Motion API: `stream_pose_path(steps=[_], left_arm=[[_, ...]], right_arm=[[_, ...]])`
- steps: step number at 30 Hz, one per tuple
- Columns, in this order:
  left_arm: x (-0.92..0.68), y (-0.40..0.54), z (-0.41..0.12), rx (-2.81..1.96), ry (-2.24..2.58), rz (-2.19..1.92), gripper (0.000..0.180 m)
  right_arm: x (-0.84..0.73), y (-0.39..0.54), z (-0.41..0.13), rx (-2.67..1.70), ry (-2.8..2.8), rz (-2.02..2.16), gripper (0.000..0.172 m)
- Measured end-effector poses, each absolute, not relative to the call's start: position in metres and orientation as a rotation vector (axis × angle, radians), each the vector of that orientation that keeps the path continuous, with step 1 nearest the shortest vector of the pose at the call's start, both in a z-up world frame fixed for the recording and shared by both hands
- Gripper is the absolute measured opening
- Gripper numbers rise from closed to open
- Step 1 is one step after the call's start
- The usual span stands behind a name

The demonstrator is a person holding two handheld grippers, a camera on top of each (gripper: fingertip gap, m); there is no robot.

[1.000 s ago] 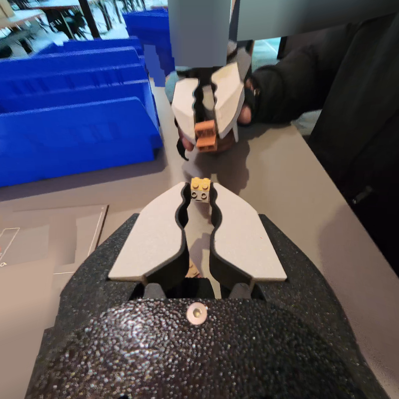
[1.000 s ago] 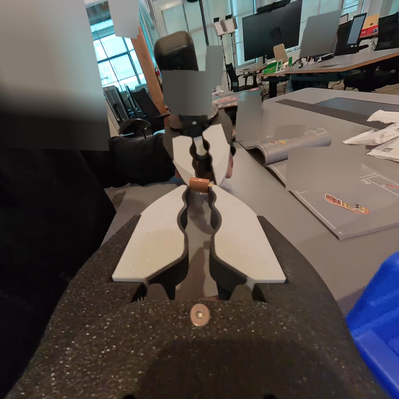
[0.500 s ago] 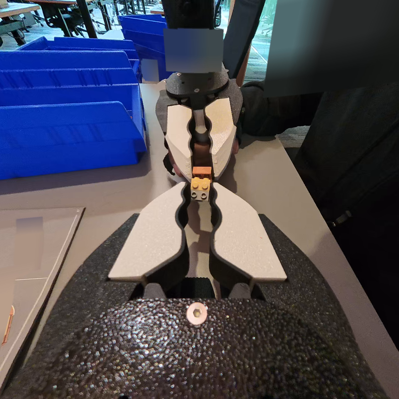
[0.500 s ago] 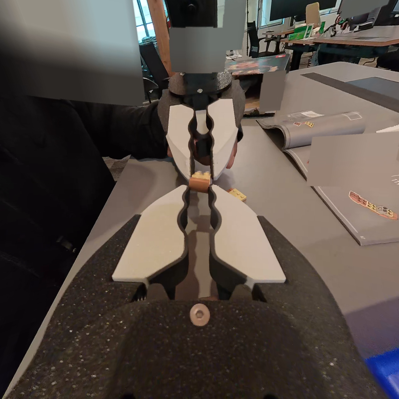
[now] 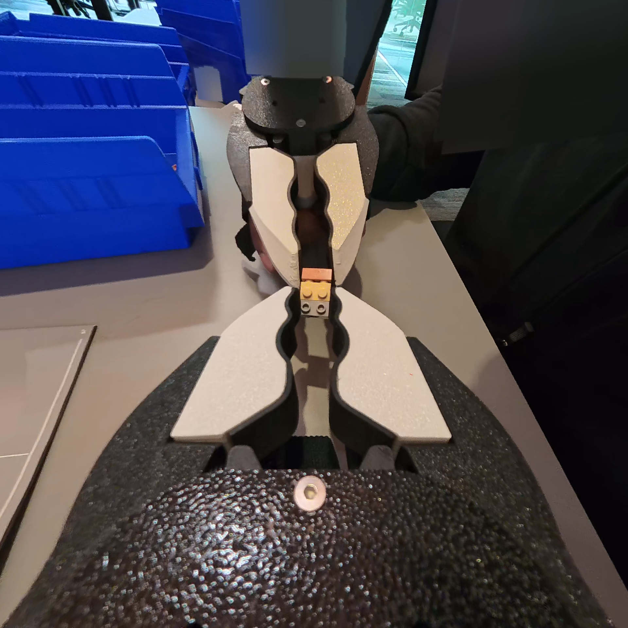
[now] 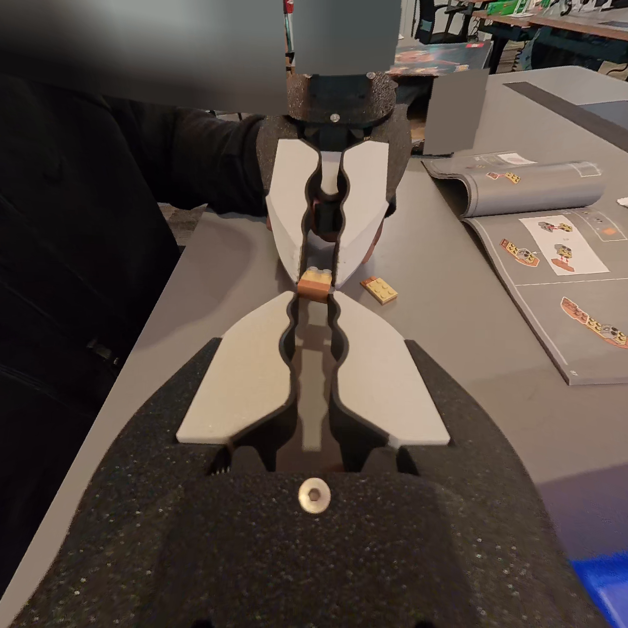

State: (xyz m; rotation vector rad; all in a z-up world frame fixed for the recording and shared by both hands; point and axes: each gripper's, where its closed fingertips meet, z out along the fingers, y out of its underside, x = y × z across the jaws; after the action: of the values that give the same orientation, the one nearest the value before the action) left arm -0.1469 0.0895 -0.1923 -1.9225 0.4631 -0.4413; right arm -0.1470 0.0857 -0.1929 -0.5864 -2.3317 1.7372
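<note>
Both grippers' fingers clamped: left gripper [image 5: 315, 299] on yellow-grey brick stack [image 5: 315, 299], right gripper [image 6: 313, 292] on brown brick [image 6: 313, 289], bricks touching above counter [image 6: 441, 339].

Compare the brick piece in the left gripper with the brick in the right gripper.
The left gripper grips a two-part piece, yellow above grey, with studs facing the camera. The right gripper grips a single brown brick, showing plain sides. Both are small, pinched at the fingertips, and meet end to end above the table.
</note>
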Motion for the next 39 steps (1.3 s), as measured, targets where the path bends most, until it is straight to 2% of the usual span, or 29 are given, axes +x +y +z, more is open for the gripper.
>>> stream_pose_path(steps=[18, 39], left_arm=[[-0.135, 0.088, -0.215, -2.023, 0.581, -0.400, 0.016], [-0.139, 0.092, -0.215, -1.979, 0.529, -0.429, 0.016]], right_arm=[[-0.135, 0.083, -0.217, -0.569, -2.556, 1.611, 0.016], [-0.138, 0.088, -0.214, -0.703, -2.528, 1.676, 0.017]])
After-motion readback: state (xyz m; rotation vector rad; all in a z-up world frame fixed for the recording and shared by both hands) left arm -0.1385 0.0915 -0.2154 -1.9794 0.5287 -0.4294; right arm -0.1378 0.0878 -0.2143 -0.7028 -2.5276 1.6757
